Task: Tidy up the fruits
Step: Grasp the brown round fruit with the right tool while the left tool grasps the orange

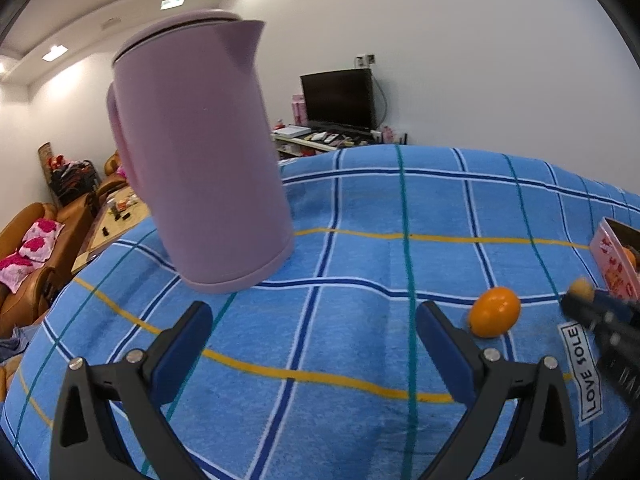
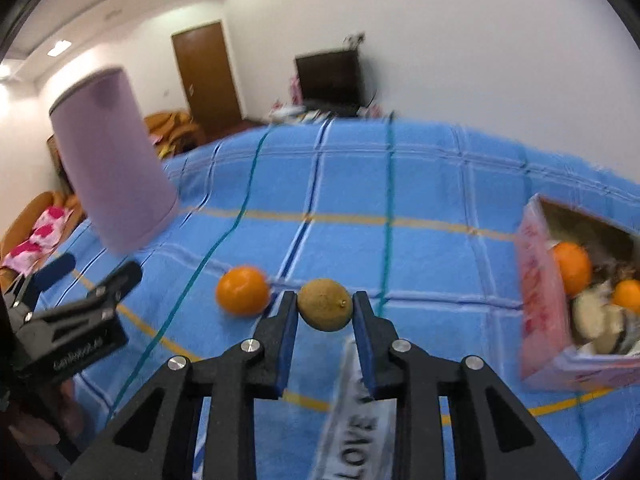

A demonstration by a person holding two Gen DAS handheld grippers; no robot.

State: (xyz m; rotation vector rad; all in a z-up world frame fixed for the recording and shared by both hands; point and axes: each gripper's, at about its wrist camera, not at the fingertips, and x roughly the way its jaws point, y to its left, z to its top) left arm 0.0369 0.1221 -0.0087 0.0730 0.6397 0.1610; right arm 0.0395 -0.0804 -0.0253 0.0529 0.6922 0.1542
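My right gripper (image 2: 325,307) is shut on a small brown round fruit (image 2: 325,310), held a little above the blue checked cloth (image 2: 420,184). An orange (image 2: 242,290) lies on the cloth just left of it. In the left wrist view the same orange (image 1: 494,312) sits to the right of my left gripper (image 1: 312,320), which stands open with nothing between its fingers. The right gripper (image 1: 580,294) shows there at the right edge with the brown fruit (image 1: 582,289) at its tip. A pink box (image 2: 538,292) at the right holds several fruits.
A tall lilac jug (image 1: 200,152) stands on the cloth at the left, close ahead of my left gripper. A white "LOVE SOLE" label (image 1: 584,372) is sewn on the cloth. Beyond the table are brown sofas (image 1: 36,248), a black screen (image 1: 340,98) and a wooden door (image 2: 208,72).
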